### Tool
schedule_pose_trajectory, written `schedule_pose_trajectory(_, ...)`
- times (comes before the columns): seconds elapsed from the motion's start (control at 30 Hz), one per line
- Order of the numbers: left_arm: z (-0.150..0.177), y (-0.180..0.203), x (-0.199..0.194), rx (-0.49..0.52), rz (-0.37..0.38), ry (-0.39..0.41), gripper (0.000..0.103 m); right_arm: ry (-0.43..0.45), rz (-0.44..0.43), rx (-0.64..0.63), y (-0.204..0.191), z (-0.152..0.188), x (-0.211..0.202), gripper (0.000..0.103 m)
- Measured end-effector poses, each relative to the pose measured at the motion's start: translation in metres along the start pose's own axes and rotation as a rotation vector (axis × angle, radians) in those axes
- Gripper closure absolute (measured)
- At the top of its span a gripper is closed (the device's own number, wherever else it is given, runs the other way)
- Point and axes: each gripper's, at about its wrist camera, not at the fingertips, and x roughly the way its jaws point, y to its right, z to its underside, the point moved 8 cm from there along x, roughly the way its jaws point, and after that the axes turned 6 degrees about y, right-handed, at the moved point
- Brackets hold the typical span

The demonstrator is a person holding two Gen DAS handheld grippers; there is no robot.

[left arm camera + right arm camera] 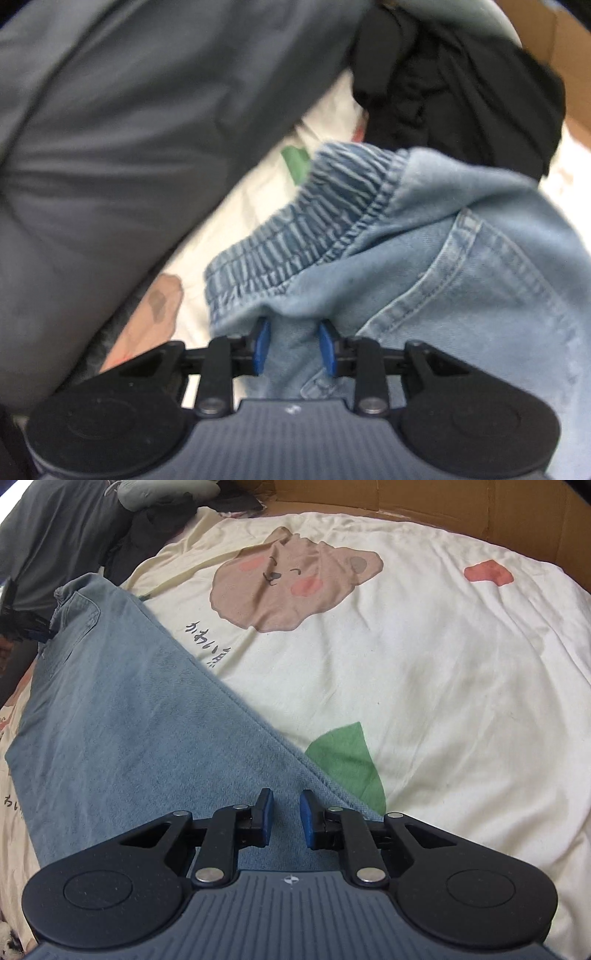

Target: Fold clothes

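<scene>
Light blue jeans (122, 716) stretch in a long flat band over a cream bedspread (424, 657) printed with a bear. My left gripper (294, 345) is shut on bunched denim just below the elastic waistband (295, 225), beside a back pocket (469, 295). In the right wrist view the left gripper's tip (38, 633) shows at the far left, at the waistband end. My right gripper (286, 818) holds the opposite leg end, its blue pads (266, 819) closed on the denim with a narrow gap.
A grey garment (129, 129) and a black one (461, 96) are piled beyond the waistband. A cardboard wall (461, 506) runs along the far edge of the bed. Green and red prints mark the bedspread.
</scene>
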Motion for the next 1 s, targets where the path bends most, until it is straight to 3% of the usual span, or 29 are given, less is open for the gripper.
schedule_pose_trajectory(0.1,-0.007,0.000,0.009,-0.041,-0.015,-0.010,0.068,0.001,0.004,-0.050,-0.004,0.000,0.001,0.082)
schedule_pose_trajectory(0.2,-0.009,-0.001,-0.007,-0.039,-0.037,-0.009,0.072,0.009,-0.001,-0.029,-0.003,0.001,-0.001,0.082)
schedule_pose_trajectory(0.23,-0.009,-0.001,-0.016,-0.027,-0.021,0.004,0.077,0.013,-0.002,-0.021,-0.002,0.001,-0.001,0.082)
schedule_pose_trajectory(0.4,-0.021,0.008,-0.050,-0.014,0.089,0.084,0.077,0.025,0.003,-0.009,-0.002,0.002,-0.001,0.082)
schedule_pose_trajectory(0.5,-0.028,0.022,-0.036,-0.005,0.125,0.044,0.076,0.029,0.000,-0.005,-0.002,0.003,-0.002,0.082)
schedule_pose_trajectory(0.57,-0.029,0.024,-0.013,-0.004,0.097,-0.019,0.078,0.031,-0.004,-0.006,-0.001,0.003,-0.002,0.082)
schedule_pose_trajectory(0.63,-0.029,0.021,0.005,-0.068,0.094,-0.054,0.079,0.035,-0.011,0.000,0.000,0.004,-0.002,0.082)
schedule_pose_trajectory(0.7,-0.027,0.023,0.014,-0.075,0.092,-0.062,0.079,0.049,-0.022,0.010,0.001,0.005,-0.002,0.082)
schedule_pose_trajectory(0.8,-0.023,0.032,0.016,0.011,0.077,-0.025,0.079,0.071,-0.026,0.001,0.000,0.007,-0.003,0.082)
schedule_pose_trajectory(0.93,-0.028,0.028,0.012,-0.040,0.091,-0.037,0.082,0.088,-0.022,0.001,-0.001,0.007,-0.003,0.081)
schedule_pose_trajectory(1.0,-0.034,0.029,-0.003,-0.037,0.080,0.003,0.085,0.093,-0.025,0.005,-0.001,0.006,-0.003,0.081)
